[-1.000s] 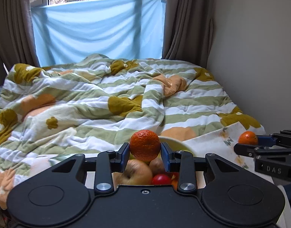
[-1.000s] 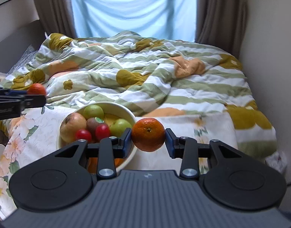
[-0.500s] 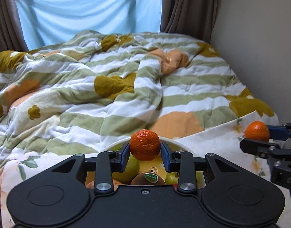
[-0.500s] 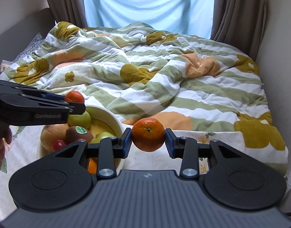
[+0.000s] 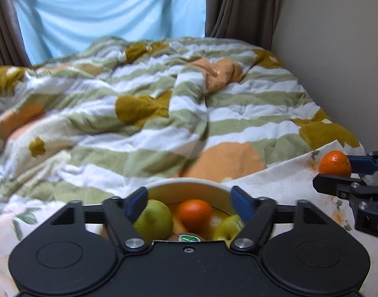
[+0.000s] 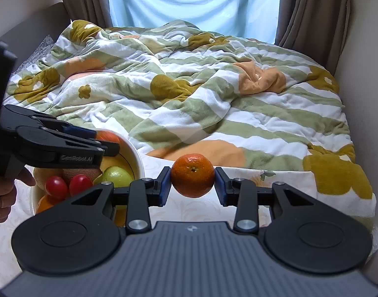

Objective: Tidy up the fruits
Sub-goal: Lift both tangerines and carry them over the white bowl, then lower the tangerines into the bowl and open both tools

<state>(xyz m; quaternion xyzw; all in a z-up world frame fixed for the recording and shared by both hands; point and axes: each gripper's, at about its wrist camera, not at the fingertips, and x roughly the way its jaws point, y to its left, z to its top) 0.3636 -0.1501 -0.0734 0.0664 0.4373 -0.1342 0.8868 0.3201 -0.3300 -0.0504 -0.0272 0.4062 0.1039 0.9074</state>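
Note:
A cream bowl point(image 5: 189, 185) of fruit sits on the flowered cloth at the bed's foot; it also shows in the right wrist view point(image 6: 135, 158). My left gripper point(image 5: 189, 201) is open just above the bowl. A mandarin point(image 5: 194, 214) lies in the bowl between green apples point(image 5: 154, 220), below the spread jaws. My right gripper point(image 6: 192, 185) is shut on a second mandarin point(image 6: 192, 175), held above the cloth to the right of the bowl. That mandarin also shows at the right edge of the left wrist view point(image 5: 334, 163). Red tomatoes point(image 6: 56, 187) lie in the bowl.
A rumpled green-striped quilt point(image 6: 189, 94) covers the bed beyond the bowl. A white flowered cloth point(image 6: 189, 210) lies under the bowl. A wall point(image 5: 337, 37) runs along the right side. Curtains point(image 6: 193, 0) hang at the back.
My left gripper has opened and the mandarin it held has dropped into the bowl. The left gripper moved forward over the bowl. My right gripper still holds its mandarin.

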